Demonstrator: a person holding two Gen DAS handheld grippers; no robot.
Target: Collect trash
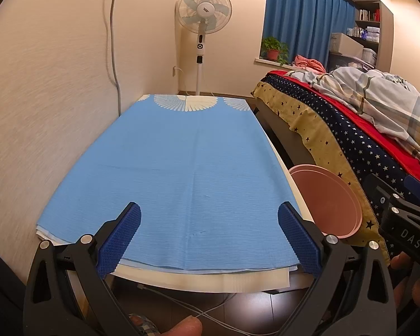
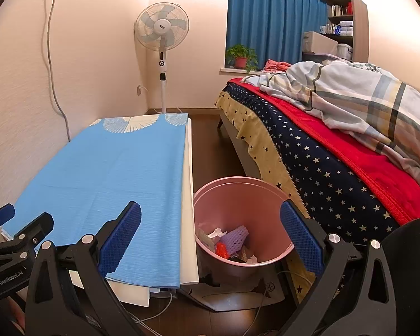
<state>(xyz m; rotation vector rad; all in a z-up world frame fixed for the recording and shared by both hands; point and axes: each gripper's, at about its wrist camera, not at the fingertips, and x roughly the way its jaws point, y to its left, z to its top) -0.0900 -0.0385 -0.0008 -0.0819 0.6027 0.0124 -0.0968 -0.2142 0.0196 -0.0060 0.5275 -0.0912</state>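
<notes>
Both tools share one build: the left gripper [image 1: 209, 235] and right gripper [image 2: 210, 235] have black skeletal frames with triangular cut-outs, silver round screw heads at the pivots, and blue finger pads [image 1: 120, 240] with a fine knobbed texture. The left tool's side reads "GenRobot.AI"; the right's shows "DAS".
</notes>
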